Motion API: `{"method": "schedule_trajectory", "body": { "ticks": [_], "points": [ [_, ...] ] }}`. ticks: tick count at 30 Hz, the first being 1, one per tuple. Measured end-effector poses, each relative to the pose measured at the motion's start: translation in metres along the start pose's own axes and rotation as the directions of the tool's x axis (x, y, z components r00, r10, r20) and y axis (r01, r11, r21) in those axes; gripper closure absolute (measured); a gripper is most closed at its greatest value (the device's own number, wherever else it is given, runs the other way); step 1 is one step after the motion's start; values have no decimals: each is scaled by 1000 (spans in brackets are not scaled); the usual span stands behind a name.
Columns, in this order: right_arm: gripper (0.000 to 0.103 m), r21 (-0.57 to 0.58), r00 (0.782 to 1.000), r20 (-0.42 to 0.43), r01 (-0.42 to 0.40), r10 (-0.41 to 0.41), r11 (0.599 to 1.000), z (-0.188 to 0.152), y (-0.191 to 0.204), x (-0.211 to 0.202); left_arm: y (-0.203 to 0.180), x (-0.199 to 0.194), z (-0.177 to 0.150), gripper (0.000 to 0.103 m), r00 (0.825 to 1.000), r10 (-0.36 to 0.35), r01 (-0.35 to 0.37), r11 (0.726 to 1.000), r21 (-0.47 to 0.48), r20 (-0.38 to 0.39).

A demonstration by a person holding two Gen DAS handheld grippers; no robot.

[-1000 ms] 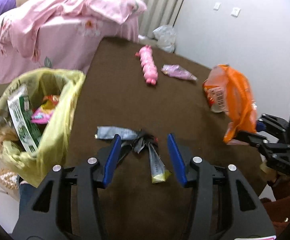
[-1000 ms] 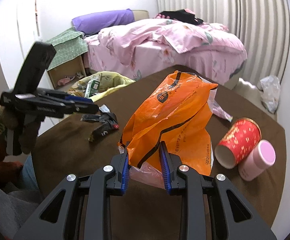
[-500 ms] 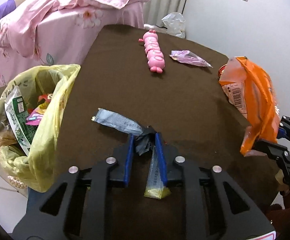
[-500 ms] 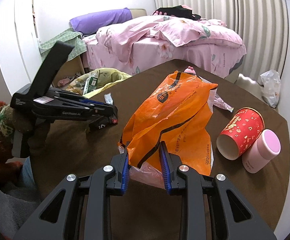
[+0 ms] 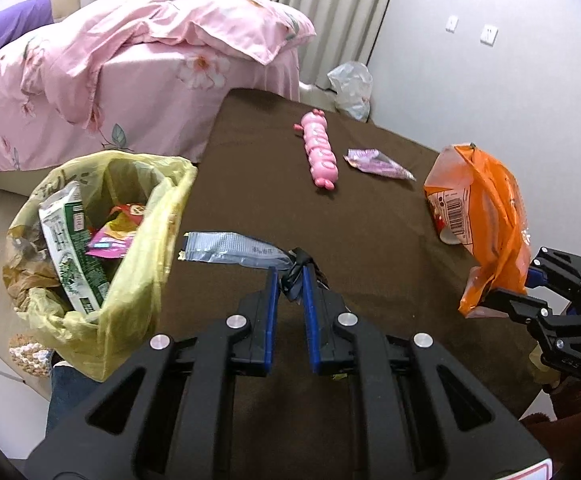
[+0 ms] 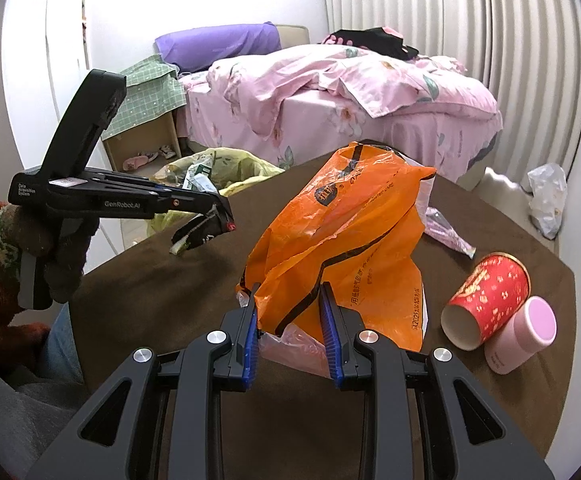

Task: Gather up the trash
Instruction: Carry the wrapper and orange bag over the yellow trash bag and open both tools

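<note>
Two grippers: each carries one piece of rubbish above the brown table (image 5: 370,240)
Left gripper (image 5: 290,280): jaws nearly together, pinching the knotted middle of the black wrapper bundle (image 5: 296,270); that one pinch lifts its silver tail (image 5: 226,246) too
Bundle, right wrist view: hangs clear of the table at centre left, black end drooping (image 6: 198,234)
Right gripper (image 6: 290,316): jaws narrow, clamped on the gathered lower edge of the orange plastic bag (image 6: 342,248), which stands tall in mid-frame, probably waiting its turn
Yellow-lined bin (image 5: 102,240): left of frame, against the table edge, already holding wrappers; likely destination
Uncollected: purple wrapper (image 5: 378,164), red paper cup (image 6: 486,300) on its side, pink tub (image 6: 522,332) touching it
Pink caterpillar toy (image 5: 320,148): upper centre; whether trash, unclear
</note>
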State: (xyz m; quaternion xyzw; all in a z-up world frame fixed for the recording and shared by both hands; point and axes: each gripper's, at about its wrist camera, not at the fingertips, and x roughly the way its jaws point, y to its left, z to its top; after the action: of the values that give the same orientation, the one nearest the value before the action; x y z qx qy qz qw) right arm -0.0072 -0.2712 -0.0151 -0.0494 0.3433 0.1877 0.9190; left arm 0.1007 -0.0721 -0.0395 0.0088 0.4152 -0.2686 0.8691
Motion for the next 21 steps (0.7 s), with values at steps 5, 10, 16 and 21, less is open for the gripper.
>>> {"method": "schedule_trajectory", "body": {
  "ticks": [5,10,16,21],
  "points": [
    [76,-7,999,20,-34,34,999,15,6,1,22,-26,2,91,998,25,-22,999,-45,61],
    [76,-58,989,61,-129,133,990,50,23,9,63,-61,9,91,986,99,-84,991,-108,136],
    [76,-171,947,52,-304,317,937,114,67,64,127,-105,20,91,956,205,-157,963,-221,212],
    [76,-206,897,-12,-434,442,877,157,98,127,168,-131,29,91,933,235,-158,948,-278,272]
  ]
}}
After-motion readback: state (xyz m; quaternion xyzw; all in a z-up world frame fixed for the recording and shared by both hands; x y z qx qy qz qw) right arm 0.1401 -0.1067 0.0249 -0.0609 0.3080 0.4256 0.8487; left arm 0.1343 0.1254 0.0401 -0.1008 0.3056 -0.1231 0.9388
